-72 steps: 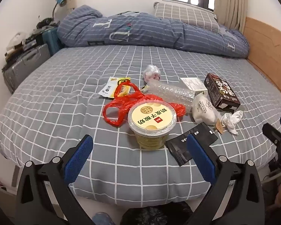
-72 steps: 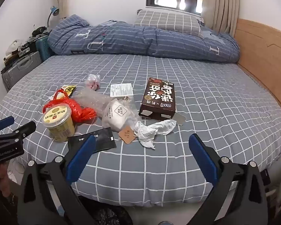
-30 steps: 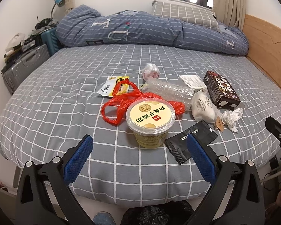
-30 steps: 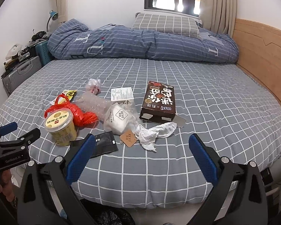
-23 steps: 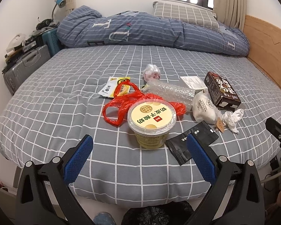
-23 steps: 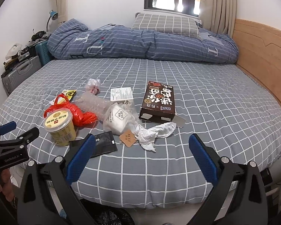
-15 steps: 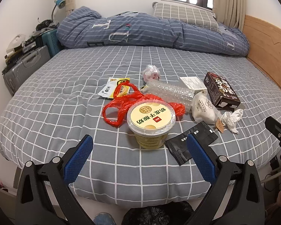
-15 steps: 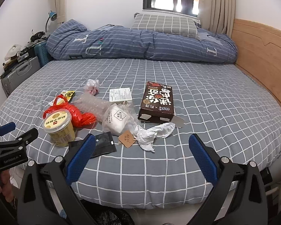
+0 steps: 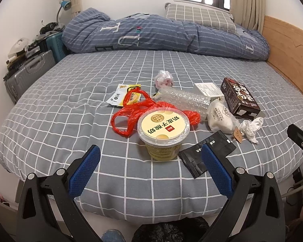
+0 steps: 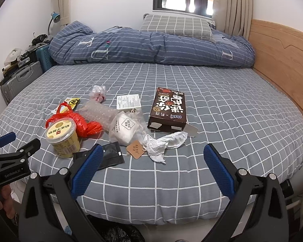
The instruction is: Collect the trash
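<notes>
Nothing has shifted: I hold both left gripper [image 9: 150, 168] and right gripper [image 10: 152, 166] spread wide before the yogurt tub [image 9: 163, 132].

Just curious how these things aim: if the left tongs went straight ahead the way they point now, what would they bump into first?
Most likely the yogurt tub, which sits almost centred between the open left tongs on the bed. The black sachet lies just to its right. Depth is hard to judge.

bed [image 10: 222, 109]: holds all the trash — clustered toward 9 o'clock
tub [image 10: 62, 139]: at 8 o'clock of box [image 10: 168, 109]
tissue [image 10: 163, 142]: at 6 o'clock of box — near
</notes>
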### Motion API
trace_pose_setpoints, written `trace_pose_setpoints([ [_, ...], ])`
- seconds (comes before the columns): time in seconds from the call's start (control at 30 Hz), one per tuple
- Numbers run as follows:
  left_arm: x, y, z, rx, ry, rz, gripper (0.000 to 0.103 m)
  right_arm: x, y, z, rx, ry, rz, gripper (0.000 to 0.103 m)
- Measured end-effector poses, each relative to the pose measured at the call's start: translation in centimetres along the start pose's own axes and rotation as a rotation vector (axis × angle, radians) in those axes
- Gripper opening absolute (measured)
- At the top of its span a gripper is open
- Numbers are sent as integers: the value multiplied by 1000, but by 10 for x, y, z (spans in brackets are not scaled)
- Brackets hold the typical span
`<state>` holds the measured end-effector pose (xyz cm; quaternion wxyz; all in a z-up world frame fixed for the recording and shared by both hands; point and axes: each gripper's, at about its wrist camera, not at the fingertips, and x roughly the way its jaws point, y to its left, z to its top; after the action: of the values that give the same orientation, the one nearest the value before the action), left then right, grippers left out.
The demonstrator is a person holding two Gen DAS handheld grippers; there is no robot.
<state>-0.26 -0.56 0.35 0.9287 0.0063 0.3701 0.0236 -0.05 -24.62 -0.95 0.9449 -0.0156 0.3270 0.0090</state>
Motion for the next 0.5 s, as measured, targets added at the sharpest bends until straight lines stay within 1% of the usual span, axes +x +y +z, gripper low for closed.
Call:
trace_pose_setpoints([
  [0.5,3,-2,-1,-2,4,4,97,-2,-1,0,7,0,-4,95],
])
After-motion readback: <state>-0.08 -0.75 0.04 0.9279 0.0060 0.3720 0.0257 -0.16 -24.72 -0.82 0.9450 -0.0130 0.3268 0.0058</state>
